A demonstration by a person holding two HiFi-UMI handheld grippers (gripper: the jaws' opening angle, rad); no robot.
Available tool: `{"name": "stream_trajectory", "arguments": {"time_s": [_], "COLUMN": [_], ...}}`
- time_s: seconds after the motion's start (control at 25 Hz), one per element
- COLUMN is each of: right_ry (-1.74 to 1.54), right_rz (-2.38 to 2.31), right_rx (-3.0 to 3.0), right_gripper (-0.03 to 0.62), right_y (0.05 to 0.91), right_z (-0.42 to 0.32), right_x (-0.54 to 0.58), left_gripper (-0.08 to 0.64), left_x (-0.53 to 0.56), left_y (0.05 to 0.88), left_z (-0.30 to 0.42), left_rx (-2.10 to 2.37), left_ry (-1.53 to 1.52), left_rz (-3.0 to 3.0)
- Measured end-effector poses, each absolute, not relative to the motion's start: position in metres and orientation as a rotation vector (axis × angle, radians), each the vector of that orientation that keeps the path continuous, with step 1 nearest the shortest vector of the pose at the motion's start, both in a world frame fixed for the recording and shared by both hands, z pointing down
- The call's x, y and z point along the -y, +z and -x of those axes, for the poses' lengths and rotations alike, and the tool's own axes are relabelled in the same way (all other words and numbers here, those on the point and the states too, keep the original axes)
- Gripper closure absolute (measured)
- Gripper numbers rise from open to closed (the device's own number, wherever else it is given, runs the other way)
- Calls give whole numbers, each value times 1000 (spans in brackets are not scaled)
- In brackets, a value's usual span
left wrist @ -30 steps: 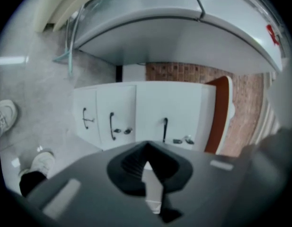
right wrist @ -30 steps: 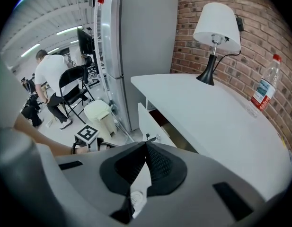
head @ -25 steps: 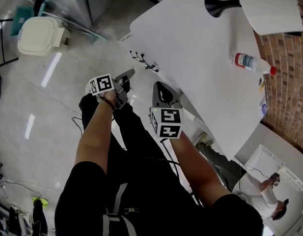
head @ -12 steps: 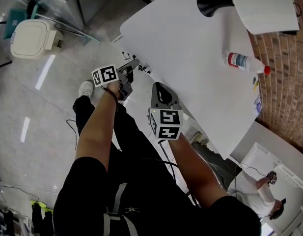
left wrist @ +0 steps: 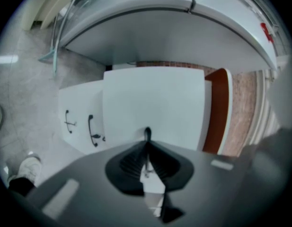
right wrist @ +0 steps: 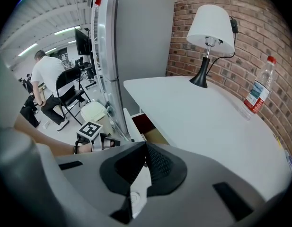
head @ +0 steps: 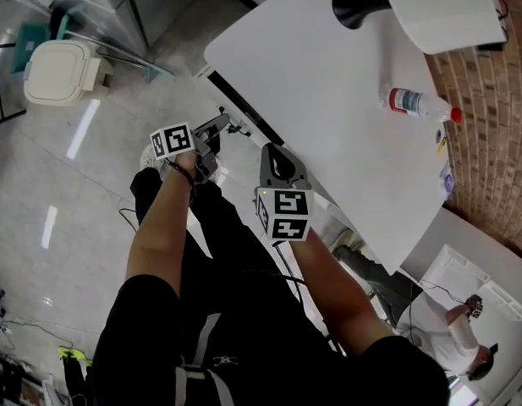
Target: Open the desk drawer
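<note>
**Left gripper view.** The left hand-held gripper [left wrist: 146,143] has its jaws closed on the dark handle [left wrist: 146,133] at the middle of the drawer [left wrist: 155,103]. Gripping the handle in the middle probably lets the drawer be pulled straight out. The white drawer front stands out ahead of the two lower drawer fronts [left wrist: 82,122], each of which has its own handle. A red-brown side panel [left wrist: 221,108] shows behind the drawer front. Judging by this, the drawer is partly out of the desk.

**Right gripper view.** The right hand-held gripper [right wrist: 146,148] has its jaws closed together with nothing between them. It points across the desk [right wrist: 198,112] and touches nothing. A lamp [right wrist: 209,37] and a bottle [right wrist: 257,91] stand on the far part of the desk, well apart from the front edge. Below that edge the drawer's red-brown interior is exposed. The left hand-held gripper's marker cube [right wrist: 90,129] appears just in front of it.

**Head view.** The left hand-held gripper is at the desk's front edge, where a dark gap runs along the edge. The right hand-held gripper hangs beside it over the person's legs. It is idle there and clear of the drawer's path.
</note>
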State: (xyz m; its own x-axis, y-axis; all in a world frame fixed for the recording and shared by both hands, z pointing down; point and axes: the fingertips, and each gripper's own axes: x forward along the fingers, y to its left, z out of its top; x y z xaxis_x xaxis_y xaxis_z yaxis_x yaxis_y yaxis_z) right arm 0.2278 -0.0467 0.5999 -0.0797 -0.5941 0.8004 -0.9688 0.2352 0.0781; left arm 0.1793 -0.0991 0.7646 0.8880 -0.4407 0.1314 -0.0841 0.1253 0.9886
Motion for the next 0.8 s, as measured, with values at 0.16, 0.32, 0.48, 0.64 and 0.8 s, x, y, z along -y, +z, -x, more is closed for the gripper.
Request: {"name": "stream_trajectory", "arguments": {"time_s": [0.16, 0.32, 0.48, 0.64, 0.8], "right_ry": [649, 647, 652, 644, 750], "right_rz": [-1454, -1458, -1466, -1478, -1542], "right_rx": [1785, 1808, 1820, 1838, 1875], "right_gripper": [594, 594, 594, 594, 594], "right_y": [596, 590, 584, 578, 562], "right_z": [-224, -219, -220, -220, -216], "right_x": [47, 49, 49, 50, 54], "left_gripper": [541, 541, 540, 508, 509], "left_x": [90, 83, 78, 79, 85], "left_y": [765, 765, 766, 768, 740], "left_z": [-172, -162, -159, -150, -107], "left_rx": [446, 447, 464, 559, 787], "left_ry": [-251, -219, -200, -99, 25], "left_rz": [-1419, -1418, -1406, -1461, -1562]}}
